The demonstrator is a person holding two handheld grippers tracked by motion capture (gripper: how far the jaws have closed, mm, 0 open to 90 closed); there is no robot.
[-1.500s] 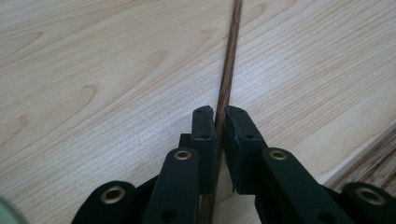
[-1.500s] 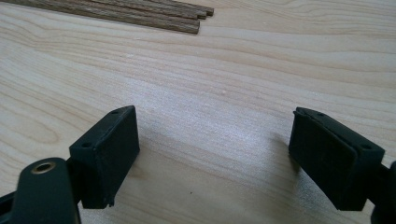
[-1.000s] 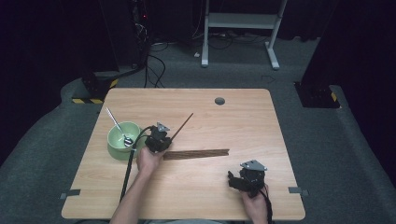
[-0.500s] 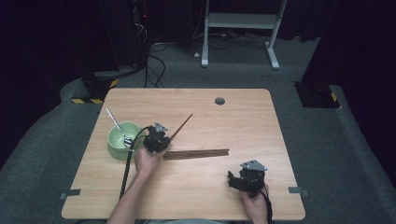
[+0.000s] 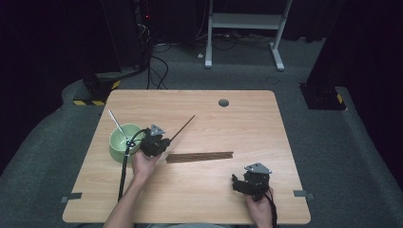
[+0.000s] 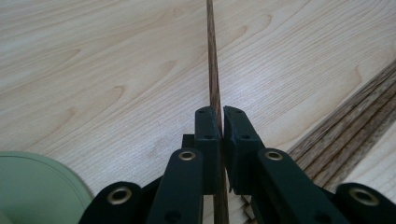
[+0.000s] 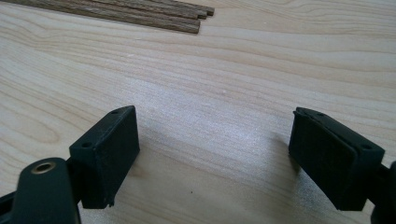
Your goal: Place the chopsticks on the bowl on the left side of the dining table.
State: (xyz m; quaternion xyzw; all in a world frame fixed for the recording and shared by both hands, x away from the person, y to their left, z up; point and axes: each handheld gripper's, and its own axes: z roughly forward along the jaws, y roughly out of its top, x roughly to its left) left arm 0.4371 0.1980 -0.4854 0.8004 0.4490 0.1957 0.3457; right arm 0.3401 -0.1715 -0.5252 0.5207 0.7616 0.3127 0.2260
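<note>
Nearest to me, by the near edge of the desk point(image 5: 285, 142) toward its right corner, my right claw point(image 5: 240, 183) rests low over bare wood with its jaws wide apart and nothing between them

My left claw point(image 6: 220, 116) is nearer the left edge and is clamped on one thin wooden stick point(image 6: 212, 60) – the stick runs out from the jaws toward the far edge, its far end raised a little, I think

Compared with one second ago almost nothing has moved; the stick is at the same angle and both claws are in the same places. I judge this is a pause with one stick already separated from the bundle of sticks point(image 5: 199, 156), which lies flat at the desk's middle, just beside the left claw

The green bowl point(image 5: 116, 142) with a spoon point(image 5: 115, 123) stands near the left edge – perhaps the stick goes there

The desk is pale wood with a round hole point(image 5: 223, 102) near its far edge. Behind it are grey carpet, cables and a white frame point(image 5: 244, 19) in a dark room
</note>
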